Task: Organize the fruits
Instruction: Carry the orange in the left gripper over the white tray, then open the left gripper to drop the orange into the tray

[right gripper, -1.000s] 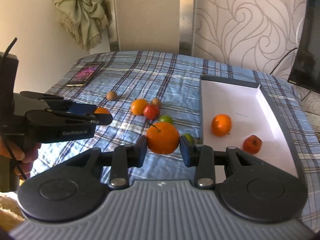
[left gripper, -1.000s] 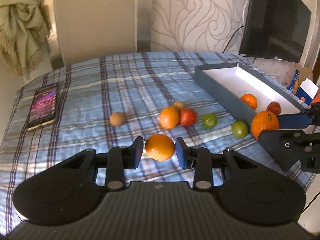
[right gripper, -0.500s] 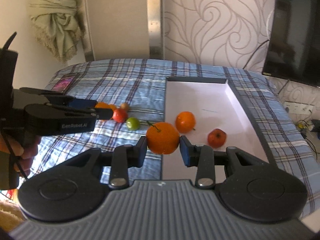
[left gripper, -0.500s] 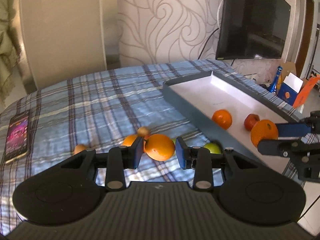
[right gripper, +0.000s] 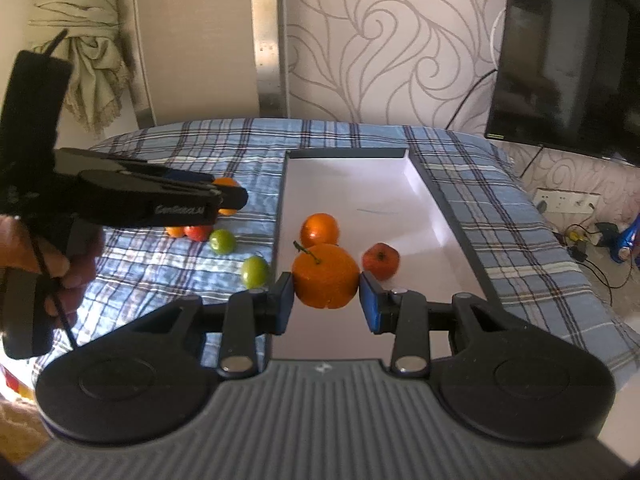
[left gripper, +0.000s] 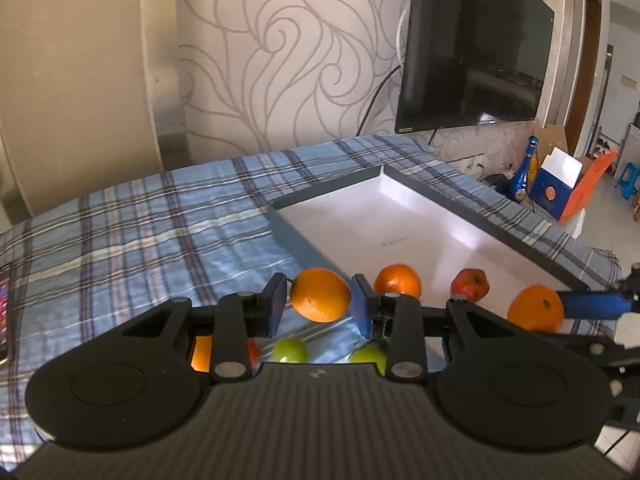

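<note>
My left gripper is shut on an orange and holds it above the near left wall of the grey tray. My right gripper is shut on a stemmed orange over the tray's white floor; this orange also shows in the left wrist view. In the tray lie a small orange and a red fruit. Two green limes, a red fruit and an orange fruit lie on the plaid cloth left of the tray.
The plaid cloth covers the bed. A phone lies at its left edge. A TV hangs on the patterned wall. A blue bottle and boxes stand on the floor right of the bed.
Both grippers have moved to the right with their oranges. The right one now hangs over the tray floor, the left one has reached the tray's near wall.
</note>
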`<state>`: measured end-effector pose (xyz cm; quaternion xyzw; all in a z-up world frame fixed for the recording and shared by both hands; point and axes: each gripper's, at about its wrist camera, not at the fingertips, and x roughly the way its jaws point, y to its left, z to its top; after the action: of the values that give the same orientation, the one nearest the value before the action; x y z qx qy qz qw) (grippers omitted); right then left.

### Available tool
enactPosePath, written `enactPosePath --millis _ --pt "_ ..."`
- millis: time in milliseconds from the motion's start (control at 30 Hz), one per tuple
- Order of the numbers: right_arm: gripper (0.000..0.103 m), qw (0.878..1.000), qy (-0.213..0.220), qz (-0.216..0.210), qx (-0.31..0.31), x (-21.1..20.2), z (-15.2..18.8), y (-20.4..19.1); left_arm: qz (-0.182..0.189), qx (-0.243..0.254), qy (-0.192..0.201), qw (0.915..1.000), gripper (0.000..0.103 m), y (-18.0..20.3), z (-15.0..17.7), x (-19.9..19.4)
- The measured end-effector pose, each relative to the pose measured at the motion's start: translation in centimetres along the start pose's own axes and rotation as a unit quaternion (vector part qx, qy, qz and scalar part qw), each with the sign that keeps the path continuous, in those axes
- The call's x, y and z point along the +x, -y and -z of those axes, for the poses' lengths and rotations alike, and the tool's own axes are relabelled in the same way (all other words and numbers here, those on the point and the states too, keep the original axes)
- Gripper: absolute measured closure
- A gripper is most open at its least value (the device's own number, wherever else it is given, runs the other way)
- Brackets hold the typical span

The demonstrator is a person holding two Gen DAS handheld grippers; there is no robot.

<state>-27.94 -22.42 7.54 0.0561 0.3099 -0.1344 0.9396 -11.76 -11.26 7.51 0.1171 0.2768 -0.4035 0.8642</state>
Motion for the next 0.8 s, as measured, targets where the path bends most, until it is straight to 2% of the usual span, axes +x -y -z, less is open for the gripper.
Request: enactPosePath --millis 433,800 --pt "0.065 0.999 -0.003 0.036 0.008 -0.9 0.4 1.3 0.034 0.007 -0.010 0.9993 0.062 2.4 -1.8 4.9" --pt "0.065 0.998 -0.008 0.057 0.021 -1.2 0.7 1.6 0.042 0.018 -0.025 0.9987 0.062 4.0 -3.1 9.0"
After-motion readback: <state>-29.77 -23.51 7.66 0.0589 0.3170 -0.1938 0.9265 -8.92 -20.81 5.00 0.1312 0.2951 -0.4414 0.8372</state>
